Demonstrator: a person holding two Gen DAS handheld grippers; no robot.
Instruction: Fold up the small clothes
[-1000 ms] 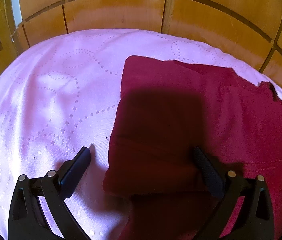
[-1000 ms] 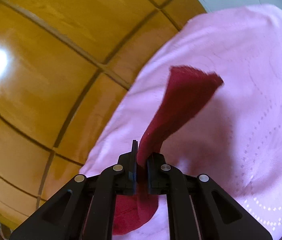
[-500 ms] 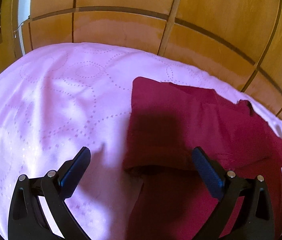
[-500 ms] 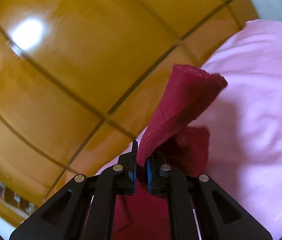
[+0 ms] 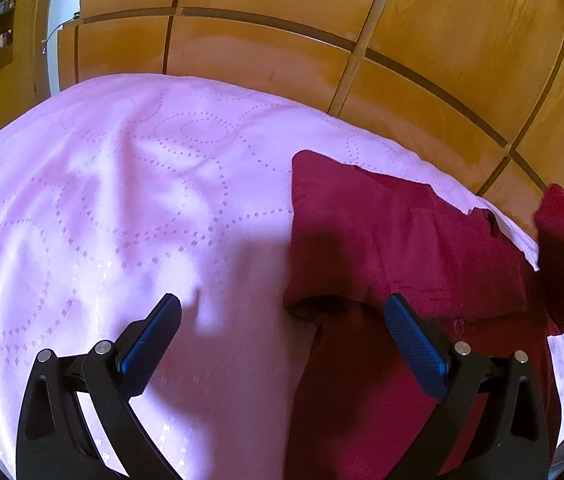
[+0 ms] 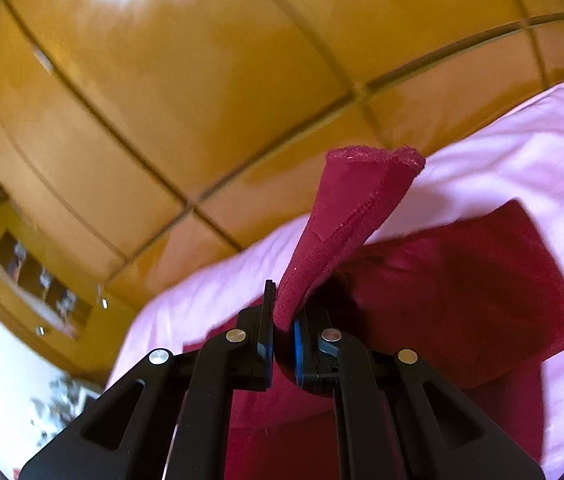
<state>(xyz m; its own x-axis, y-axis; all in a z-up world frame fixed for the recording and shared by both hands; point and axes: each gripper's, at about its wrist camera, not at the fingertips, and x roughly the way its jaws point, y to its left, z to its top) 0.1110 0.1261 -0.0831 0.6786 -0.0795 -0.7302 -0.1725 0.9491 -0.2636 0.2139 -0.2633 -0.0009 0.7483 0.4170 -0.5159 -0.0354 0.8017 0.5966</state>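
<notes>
Pinching maroon garment (image 6: pixel 346 232), right tool (image 6: pixel 282 320)

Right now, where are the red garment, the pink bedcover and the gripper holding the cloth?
red garment (image 5: pixel 394 240), left wrist view, flat folded middle.
pink bedcover (image 5: pixel 122 220), left wrist view, bare dotted area.
right gripper (image 6: pixel 283 320), right wrist view, between fingertips clamping cloth.

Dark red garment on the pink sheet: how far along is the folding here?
Partly done: the dark red fabric garment already lies doubled on the pink patterned sheet. In hand: the right gripper pinches a lifted edge. The left gripper is open, empty. Left: laying that flap over.
</notes>
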